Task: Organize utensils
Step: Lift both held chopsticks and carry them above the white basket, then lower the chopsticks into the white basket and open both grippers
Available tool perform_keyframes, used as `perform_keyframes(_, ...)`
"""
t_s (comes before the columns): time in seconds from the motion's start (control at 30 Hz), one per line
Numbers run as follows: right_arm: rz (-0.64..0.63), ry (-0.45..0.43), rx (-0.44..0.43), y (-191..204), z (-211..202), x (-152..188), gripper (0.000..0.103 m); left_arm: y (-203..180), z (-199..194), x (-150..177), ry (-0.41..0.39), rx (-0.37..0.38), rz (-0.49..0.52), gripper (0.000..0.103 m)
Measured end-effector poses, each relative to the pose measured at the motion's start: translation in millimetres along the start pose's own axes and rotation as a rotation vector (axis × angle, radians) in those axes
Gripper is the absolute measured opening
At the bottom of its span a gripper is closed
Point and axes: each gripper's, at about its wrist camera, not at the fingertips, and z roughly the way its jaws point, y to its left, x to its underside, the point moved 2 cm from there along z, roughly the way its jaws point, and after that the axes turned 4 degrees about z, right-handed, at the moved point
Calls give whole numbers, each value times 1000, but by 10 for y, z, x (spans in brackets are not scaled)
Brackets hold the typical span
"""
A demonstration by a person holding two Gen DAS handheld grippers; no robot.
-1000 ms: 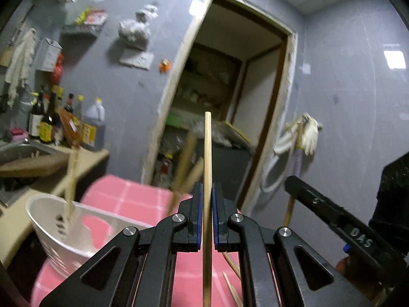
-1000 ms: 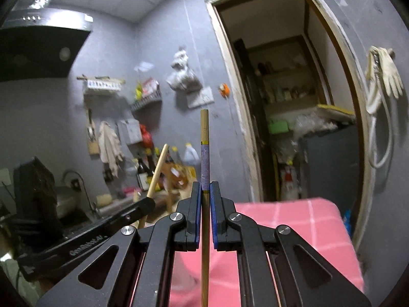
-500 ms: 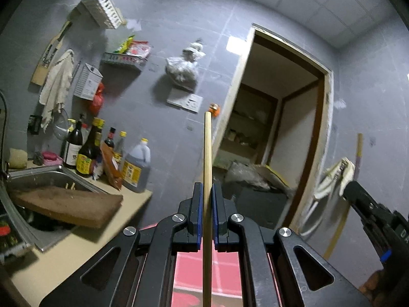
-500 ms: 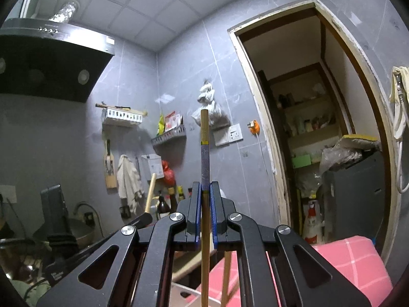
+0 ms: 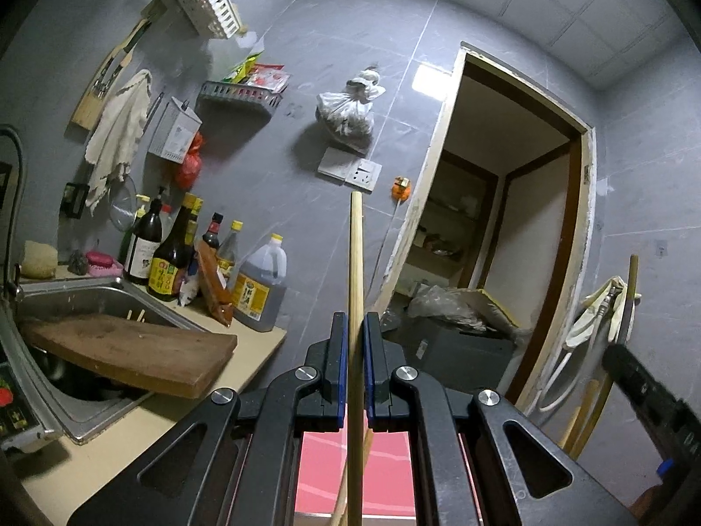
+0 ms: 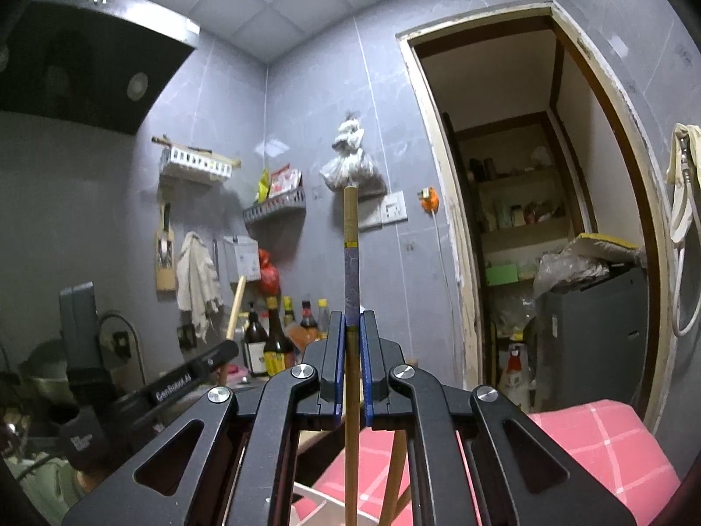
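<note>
Between the left pads: a plain bamboo chopstick (image 5: 355, 263) stands upright, tip toward 12 o'clock, clamped by the left gripper (image 5: 355, 377), whose jaws are closed tight on the shaft.
Right grip: the right gripper (image 6: 352, 372) is likewise closed on a patterned chopstick (image 6: 350, 271), wood-coloured with a dark decorated band, upright toward 12 o'clock.
Other gripper in view: from the left wrist, the right tool shows at 4 o'clock; from the right wrist, the left tool shows at 8 o'clock with its stick poking up.
Below: a pink checked tablecloth (image 6: 600, 442) lies at 5 o'clock in the right view; a white container edge (image 6: 315, 504) peeks out at 6 o'clock, with loose chopsticks (image 6: 396, 473) leaning just beside it.
Surroundings: steel sink (image 5: 65, 302) with a wooden cutting board (image 5: 131, 355) across it at 9 o'clock, sauce bottles (image 5: 175, 258) behind, open doorway (image 5: 504, 219) at 2 o'clock.
Progress: judged mid-task; both sticks are lifted and aimed high, neither yet deposited, and where they should go cannot be told.
</note>
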Motion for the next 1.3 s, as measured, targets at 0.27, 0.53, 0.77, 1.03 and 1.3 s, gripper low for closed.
perform_keyframes(0.27,-12,60,20,-42,-33,220,5,-24,9,178,22,-12,9,5)
perform_keyframes(0.53,2,114,17,-64,-53,328,5,-148,-110,396,53,-19,17,5)
perform_keyframes(0.77,17,160,22,-92,-72,412,5,-198,-134,539,97,-25,32,6)
perform_keyframes(1.03,30,205,25,-100,-93,500,5,-204,-138,674,176,-17,35,6)
perform_keyframes(1.3,29,228,27,-86,-136,542,6,-204,-182,682,206,-7,28,8)
